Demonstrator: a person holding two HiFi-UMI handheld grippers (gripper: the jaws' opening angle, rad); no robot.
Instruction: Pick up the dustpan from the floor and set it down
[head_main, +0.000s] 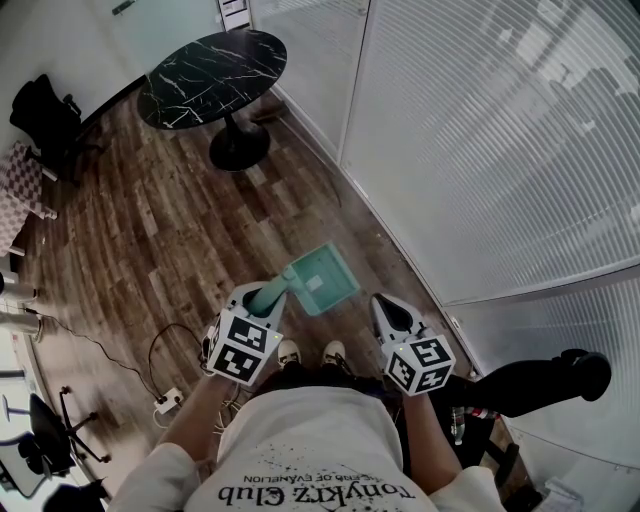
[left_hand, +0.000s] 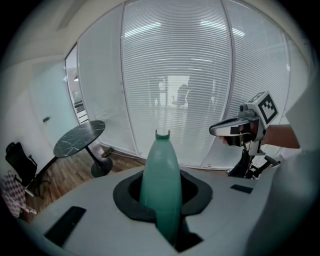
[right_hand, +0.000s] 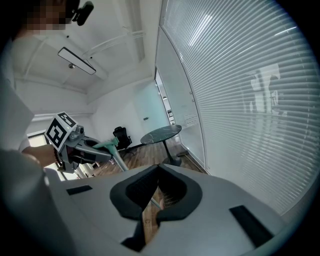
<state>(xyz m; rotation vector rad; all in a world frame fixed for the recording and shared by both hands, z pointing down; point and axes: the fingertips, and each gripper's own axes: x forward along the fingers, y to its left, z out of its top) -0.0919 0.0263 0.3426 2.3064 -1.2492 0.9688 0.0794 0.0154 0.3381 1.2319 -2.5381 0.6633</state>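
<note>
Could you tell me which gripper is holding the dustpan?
The left gripper: its jaws clamp the green dustpan by its handle, while the right gripper holds nothing.

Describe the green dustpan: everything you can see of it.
The dustpan is pale green and plastic-looking: a squarish tray with a raised rim and a tapering handle ending in a small notch. The left gripper is shut on the handle. The tray shows above the wood floor; whether it touches the floor cannot be told.

Teal dustpan (head_main: 322, 278), square pan facing up over wood floor (head_main: 150, 250); handle gripped
</note>
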